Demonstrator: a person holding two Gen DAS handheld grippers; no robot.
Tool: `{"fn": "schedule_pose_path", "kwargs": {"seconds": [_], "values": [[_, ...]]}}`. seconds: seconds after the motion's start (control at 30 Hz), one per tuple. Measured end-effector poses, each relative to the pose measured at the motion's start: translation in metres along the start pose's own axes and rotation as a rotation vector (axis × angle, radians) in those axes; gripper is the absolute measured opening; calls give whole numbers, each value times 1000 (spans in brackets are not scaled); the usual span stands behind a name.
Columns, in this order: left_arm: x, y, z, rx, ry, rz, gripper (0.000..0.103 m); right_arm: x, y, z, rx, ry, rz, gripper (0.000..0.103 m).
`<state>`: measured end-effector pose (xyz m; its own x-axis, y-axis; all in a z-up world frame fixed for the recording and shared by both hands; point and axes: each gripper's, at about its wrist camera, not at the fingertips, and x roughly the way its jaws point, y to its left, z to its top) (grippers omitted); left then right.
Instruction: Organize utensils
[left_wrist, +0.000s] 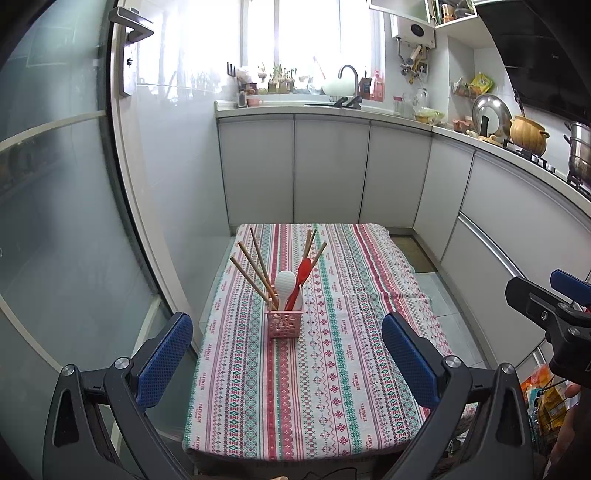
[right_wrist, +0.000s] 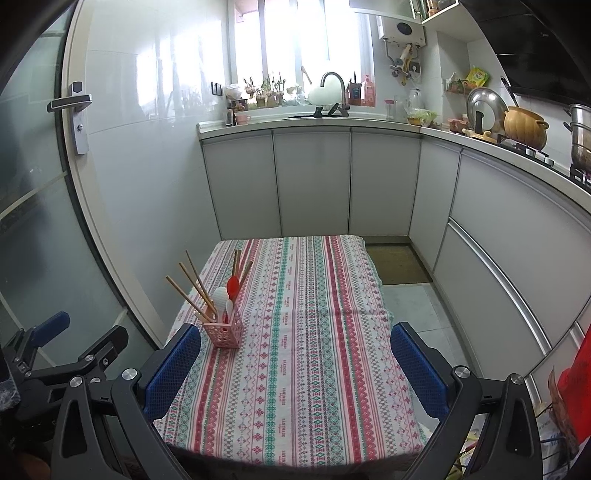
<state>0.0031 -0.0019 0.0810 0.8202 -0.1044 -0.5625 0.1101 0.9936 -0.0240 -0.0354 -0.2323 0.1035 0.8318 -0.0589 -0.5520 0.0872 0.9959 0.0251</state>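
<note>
A small kitchen with white cabinets (left_wrist: 328, 166) and a sink counter under a bright window lies beyond both grippers. Ahead of them stands a table under a striped patterned tablecloth (left_wrist: 332, 369). The pink perforated holder (left_wrist: 283, 323) stands upright on the cloth, directly ahead of the left gripper (left_wrist: 287, 354) between its fingers' line, and ahead-left of the right gripper (right_wrist: 295, 363), just beyond its left finger. It holds wooden chopsticks (left_wrist: 255, 266), a white rice paddle (left_wrist: 284, 286) and a red spoon (left_wrist: 301, 277). Both grippers are spread wide, holding nothing.
</note>
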Motion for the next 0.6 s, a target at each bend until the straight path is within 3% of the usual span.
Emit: {"fn": "schedule_pose_path", "kwargs": {"seconds": [0.6], "values": [[10,-1,3,16,33,-47,103,8,5,-1,-11,21,11,103]]}}
